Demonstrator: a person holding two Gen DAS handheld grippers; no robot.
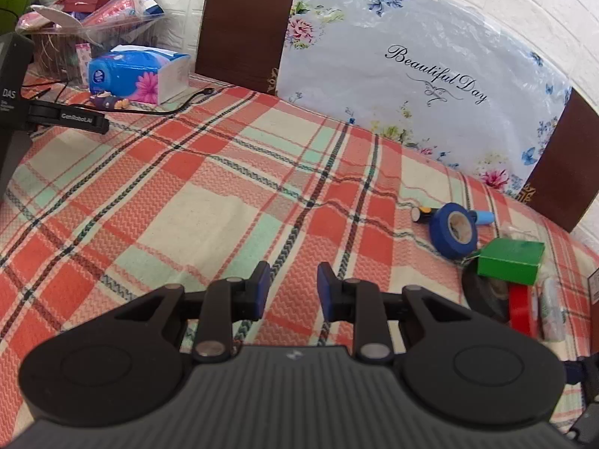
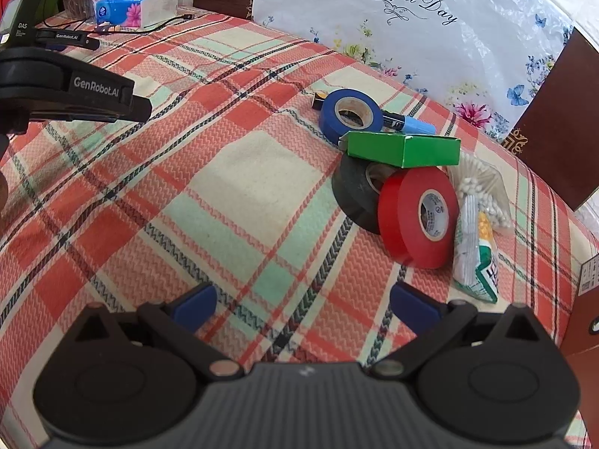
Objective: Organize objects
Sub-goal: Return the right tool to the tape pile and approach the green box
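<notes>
Clutter pile sits on the plaid-covered worktop [image 2: 232,172], right side of both views, near the floral "Beautiful Day" bag [image 2: 430,30].

- blue tape roll [image 2: 350,114] lying tilted, a marker with a light-blue cap [image 2: 410,123] poking through/behind it
- green box [image 2: 404,149] resting on top of the black tape roll [image 2: 357,194], touching the blue roll
- red tape roll [image 2: 419,217] standing on edge, leaning against the black one
- bag of cotton swabs [image 2: 483,191] and a white/green packet [image 2: 473,258] just right of the red roll

Right gripper [image 2: 302,308]: fingers spread wide, nothing between them, hovering over bare cloth short of the red roll.

Left gripper [image 1: 293,286]: fingers narrowly parted, empty, over open cloth well left of the pile.

Tissue box [image 1: 138,75] far back-left.
</notes>
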